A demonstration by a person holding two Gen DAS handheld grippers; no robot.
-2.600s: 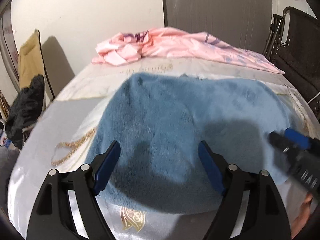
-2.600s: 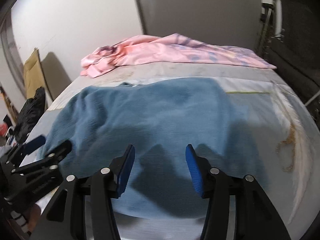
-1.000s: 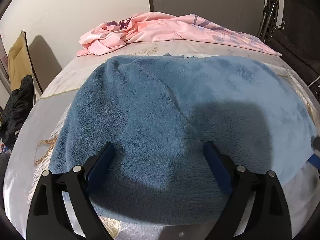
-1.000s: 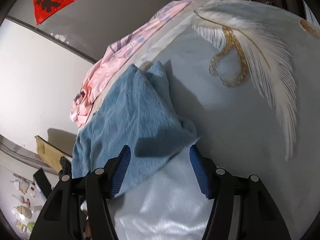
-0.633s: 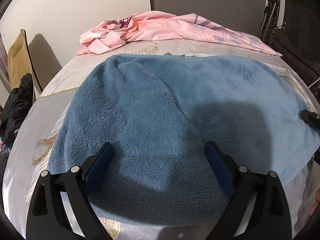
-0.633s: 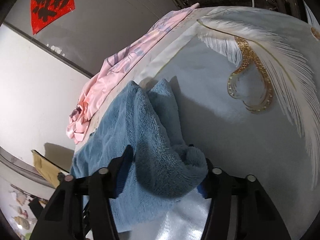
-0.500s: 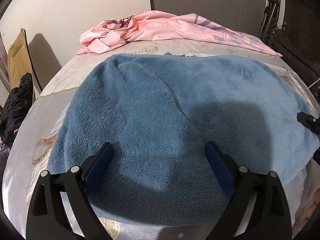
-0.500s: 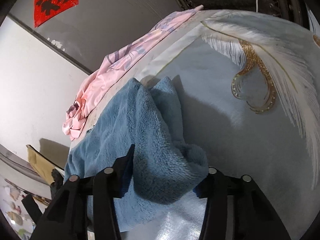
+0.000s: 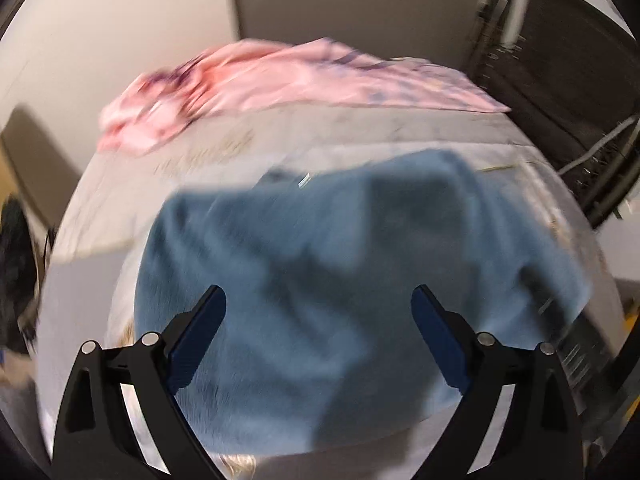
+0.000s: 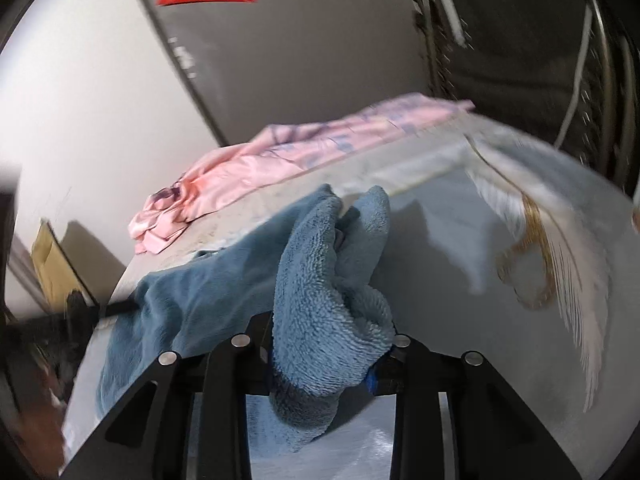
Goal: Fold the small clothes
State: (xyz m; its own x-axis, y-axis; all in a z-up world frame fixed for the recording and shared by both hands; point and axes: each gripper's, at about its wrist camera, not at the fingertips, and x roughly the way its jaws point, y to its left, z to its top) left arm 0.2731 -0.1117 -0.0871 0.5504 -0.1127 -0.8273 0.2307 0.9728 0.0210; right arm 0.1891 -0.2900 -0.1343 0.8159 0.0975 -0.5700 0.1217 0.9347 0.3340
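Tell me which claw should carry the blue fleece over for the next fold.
Right. The right claw is already shut on a bunched edge of the blue fleece, while the left claw is open over it, gripping nothing.

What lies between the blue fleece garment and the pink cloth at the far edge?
Only bare bedsheet separates the blue fleece garment from the pink cloth, per the left wrist view.

Blue fleece garment; pink cloth; gold-feather-patterned white sheet.

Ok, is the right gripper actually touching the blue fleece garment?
Touching. In the right wrist view the right gripper has its jaws closed on a bunched edge of the blue fleece garment, which fills the space between them.
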